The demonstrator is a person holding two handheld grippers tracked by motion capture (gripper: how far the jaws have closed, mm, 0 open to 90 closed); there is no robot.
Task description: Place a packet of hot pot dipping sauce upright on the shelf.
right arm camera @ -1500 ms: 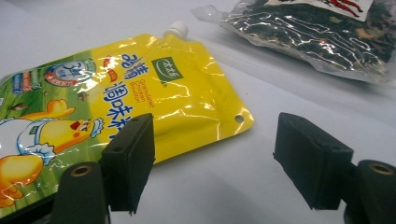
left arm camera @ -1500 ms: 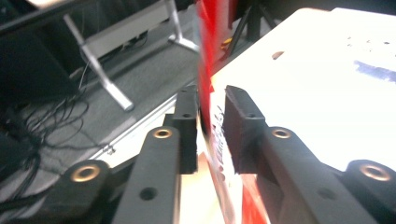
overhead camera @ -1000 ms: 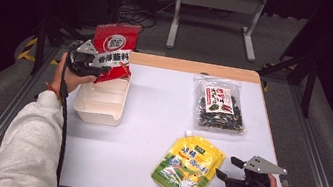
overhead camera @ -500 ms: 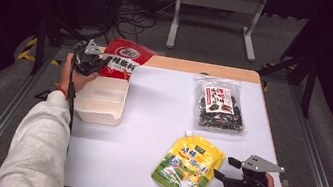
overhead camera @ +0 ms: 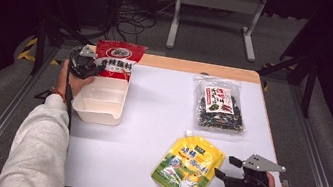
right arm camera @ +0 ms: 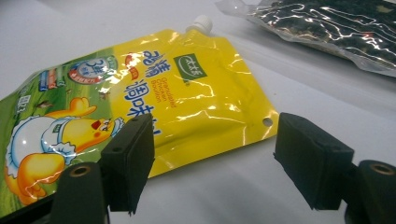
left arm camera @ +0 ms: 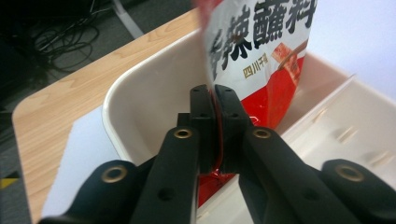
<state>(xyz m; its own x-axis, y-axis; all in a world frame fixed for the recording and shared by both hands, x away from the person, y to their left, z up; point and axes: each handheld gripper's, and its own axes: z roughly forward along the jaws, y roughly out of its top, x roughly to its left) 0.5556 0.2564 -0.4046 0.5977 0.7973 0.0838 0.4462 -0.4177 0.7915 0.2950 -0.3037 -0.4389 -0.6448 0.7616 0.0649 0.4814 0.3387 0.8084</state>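
At the upper left of the high view, the left gripper (overhead camera: pixel 89 63) has just been closing its jaws and now pinches the edge of a red packet (overhead camera: pixel 118 59), which stands over the far end of a white tub (overhead camera: pixel 100 105). At the lower right, the right gripper (overhead camera: pixel 224 167) rests with jaws spread wide, just beside a yellow pouch (overhead camera: pixel 188 167) lying flat on the table (overhead camera: pixel 153 101). A clear bag (overhead camera: pixel 219 105) of dark contents lies at the upper right.

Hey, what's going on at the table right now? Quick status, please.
Left gripper jaws clamped on red sauce packet, lowering it into white tray. Right gripper jaws open beside yellow pouch. Nothing in the way.
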